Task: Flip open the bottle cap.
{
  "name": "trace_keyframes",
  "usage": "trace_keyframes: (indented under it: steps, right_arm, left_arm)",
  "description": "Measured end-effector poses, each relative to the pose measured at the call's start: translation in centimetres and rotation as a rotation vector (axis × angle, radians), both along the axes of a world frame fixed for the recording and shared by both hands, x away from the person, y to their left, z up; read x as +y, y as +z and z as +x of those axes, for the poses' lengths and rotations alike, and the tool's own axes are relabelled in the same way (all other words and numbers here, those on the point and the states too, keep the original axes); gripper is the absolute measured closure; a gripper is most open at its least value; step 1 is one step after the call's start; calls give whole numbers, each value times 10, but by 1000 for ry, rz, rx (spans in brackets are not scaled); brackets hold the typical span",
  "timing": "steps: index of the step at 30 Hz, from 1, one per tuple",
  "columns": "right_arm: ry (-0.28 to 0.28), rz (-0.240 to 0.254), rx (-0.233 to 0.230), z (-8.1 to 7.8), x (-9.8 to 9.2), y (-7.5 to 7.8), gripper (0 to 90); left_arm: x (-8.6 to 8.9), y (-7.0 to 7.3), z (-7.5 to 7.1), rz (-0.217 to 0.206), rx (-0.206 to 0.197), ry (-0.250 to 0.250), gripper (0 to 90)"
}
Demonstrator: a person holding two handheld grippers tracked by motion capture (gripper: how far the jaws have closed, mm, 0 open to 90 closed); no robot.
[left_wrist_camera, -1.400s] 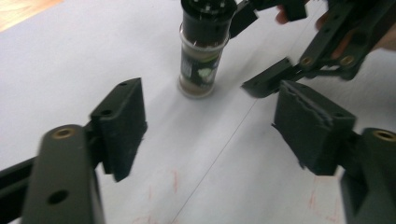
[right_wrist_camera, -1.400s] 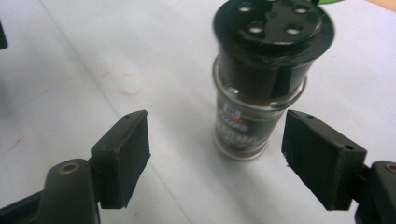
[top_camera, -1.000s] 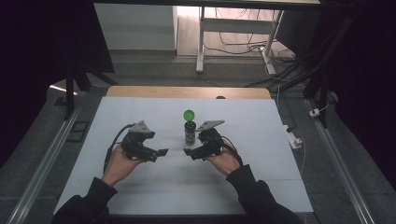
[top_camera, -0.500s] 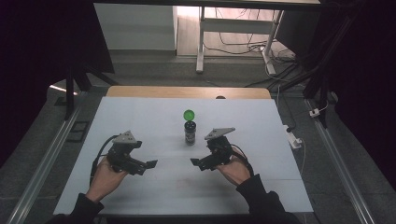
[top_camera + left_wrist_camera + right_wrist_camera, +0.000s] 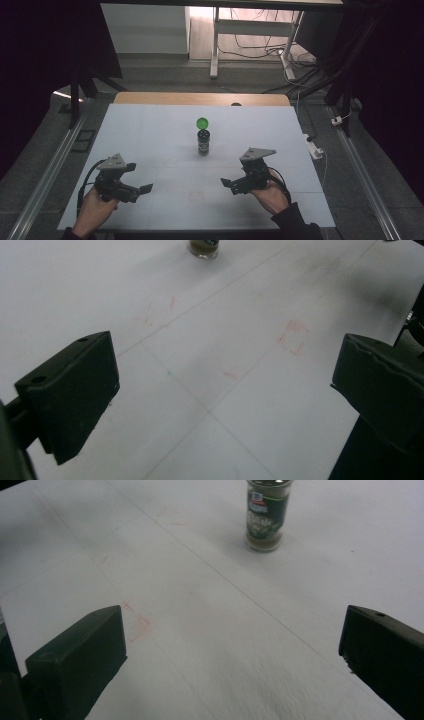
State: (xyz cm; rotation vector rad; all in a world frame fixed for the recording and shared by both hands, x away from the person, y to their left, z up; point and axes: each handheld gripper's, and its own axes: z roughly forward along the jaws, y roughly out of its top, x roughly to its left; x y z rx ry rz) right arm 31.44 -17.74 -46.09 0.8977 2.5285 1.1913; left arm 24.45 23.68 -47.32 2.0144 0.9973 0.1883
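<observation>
A small spice jar (image 5: 203,142) with a green cap (image 5: 202,123) stands upright at the middle of the white table (image 5: 150,130). Both grippers sit nearer the front edge, well apart from it. My left gripper (image 5: 144,189) is at the front left, pointing right. My right gripper (image 5: 226,183) is at the front right, pointing left. Both have just been opening and now stand wide open with nothing between the jaws. The jar (image 5: 266,515) is ahead in the right gripper view (image 5: 232,645). Only the jar's base (image 5: 203,247) reaches the top edge of the left gripper view (image 5: 225,390).
Faint red pen marks (image 5: 292,337) and thin lines cross the white sheet between the grippers. A wooden strip (image 5: 200,98) runs along the table's far edge. Metal rails (image 5: 50,170) flank both sides. A power strip (image 5: 314,147) lies on the floor at the right.
Both hands have drawn back from beside the jar toward the front edge and spread apart, the left going left and the right going right. The jar stays in place.
</observation>
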Motion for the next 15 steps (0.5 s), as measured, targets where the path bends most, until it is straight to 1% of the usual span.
trace_keyframes:
  steps: [6, 9, 15]
  right_arm:
    - [-43, 28, -14, -16, -23, 4, 0]
    - [-69, 34, -22, -24, -36, 4, 0]
    - [-142, 47, -34, -40, -61, 2, 0]
  left_arm:
    - [15, -5, -19, -11, -1, 35, 0]
    - [22, -7, -28, -16, -1, 54, 0]
    - [36, -12, -46, -21, 3, 99, 0]
